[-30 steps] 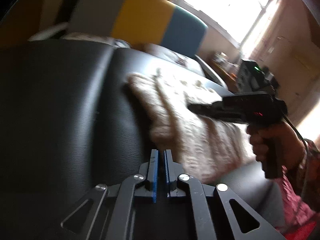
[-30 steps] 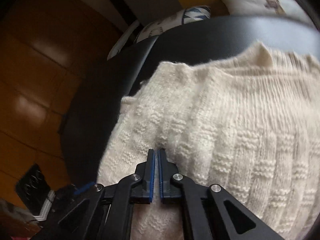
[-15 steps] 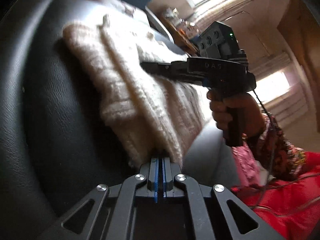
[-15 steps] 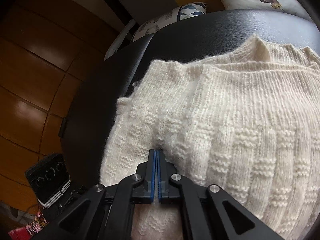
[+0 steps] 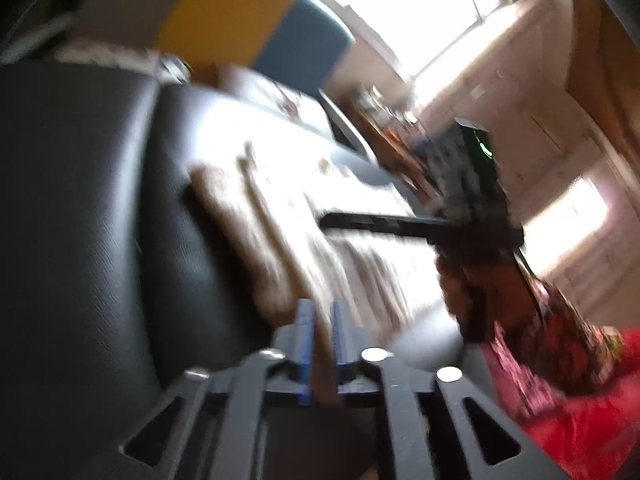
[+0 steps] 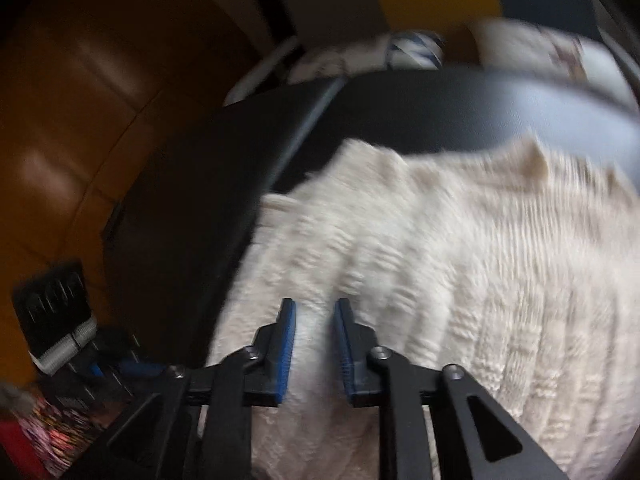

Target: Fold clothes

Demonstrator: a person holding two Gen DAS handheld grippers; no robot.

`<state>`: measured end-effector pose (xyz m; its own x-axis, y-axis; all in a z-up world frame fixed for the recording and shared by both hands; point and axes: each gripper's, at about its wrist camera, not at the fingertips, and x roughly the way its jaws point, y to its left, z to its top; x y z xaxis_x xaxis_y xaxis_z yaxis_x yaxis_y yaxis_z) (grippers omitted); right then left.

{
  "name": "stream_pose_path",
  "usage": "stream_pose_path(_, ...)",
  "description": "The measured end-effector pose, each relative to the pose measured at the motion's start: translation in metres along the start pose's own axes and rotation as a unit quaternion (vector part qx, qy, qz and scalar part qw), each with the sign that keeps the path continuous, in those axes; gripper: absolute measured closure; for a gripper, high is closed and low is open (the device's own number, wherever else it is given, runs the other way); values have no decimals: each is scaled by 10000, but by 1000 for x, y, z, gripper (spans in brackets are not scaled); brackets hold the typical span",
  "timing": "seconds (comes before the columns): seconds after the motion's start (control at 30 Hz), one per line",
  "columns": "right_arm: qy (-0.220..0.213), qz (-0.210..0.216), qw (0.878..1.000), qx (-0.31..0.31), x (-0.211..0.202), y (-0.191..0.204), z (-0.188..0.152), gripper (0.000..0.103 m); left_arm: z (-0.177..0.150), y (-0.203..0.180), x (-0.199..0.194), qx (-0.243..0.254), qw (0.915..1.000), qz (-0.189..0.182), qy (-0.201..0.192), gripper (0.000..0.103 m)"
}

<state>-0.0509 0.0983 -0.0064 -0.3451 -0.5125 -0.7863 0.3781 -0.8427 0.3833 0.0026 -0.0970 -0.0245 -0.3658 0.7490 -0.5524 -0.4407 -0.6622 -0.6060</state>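
Black leather seat [image 6: 420, 108] fills both views, with your sweater [image 6: 460, 264] lying on it, centre-right of the right view. It looks already folded in on itself; squaring up may remain. Your right gripper [image 6: 315, 312] stands narrowly parted over the knit, gripping nothing. Your left gripper [image 5: 322, 312] shows a slim gap at the sweater's near edge; blur hides any grip.

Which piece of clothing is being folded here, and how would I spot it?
Find the black leather sofa. Spread over its seat lies a cream knitted sweater, beneath the right gripper, whose blue-padded jaws stand apart. Its pale ribbed wool sets it apart from the printed cushions behind the sofa.
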Motion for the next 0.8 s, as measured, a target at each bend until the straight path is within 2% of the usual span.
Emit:
stream_pose_path(0.03, -55, -186, 9997, -153, -1, 7, 3, 84, 3, -1, 7, -48, 9999, 140, -27, 63)
stream_pose_path(0.07, -125, -392, 9988, -268, 1, 16, 6, 84, 4, 0, 14, -99, 9996, 248, 14, 61)
stream_pose_path(0.2, -27, -526, 9983, -249, 16, 22, 30, 84, 4, 6, 39, -294, 9963, 757, 264, 61)
stream_pose_path(0.23, 22, -607, 9977, -286, 21, 21, 33, 84, 2, 8, 43, -354, 9952, 870, 277, 58)
stream_pose_path(0.37, 22, -703, 9952, -680, 30, 28, 54, 84, -5, 7, 45, -714, 9905, 1164, 176, 58)
stream_pose_path(0.43, 35, -619, 9925, -1050, 43, 38, 69, 84, -8, 8, 43, -917, 9878, 1255, 89, 59)
stream_pose_path(0.57, 663, -640, 9825, -1617, 76, 53, 89, 84, -20, 11, 38, -1139, 9848, 1290, -218, 69)
stream_pose_path(0.67, 1071, -635, 9744, -1873, 102, 58, 95, 84, -28, 16, 35, -1212, 9853, 1141, -372, 73)
stream_pose_path(0.73, 1131, -610, 9717, -1982, 111, 59, 94, 83, -30, 16, 36, -1144, 9861, 1140, -391, 75)
stream_pose_path(0.8, 1071, -666, 9699, -2083, 114, 58, 92, 90, -31, 11, 40, -1027, 9868, 1195, -378, 77)
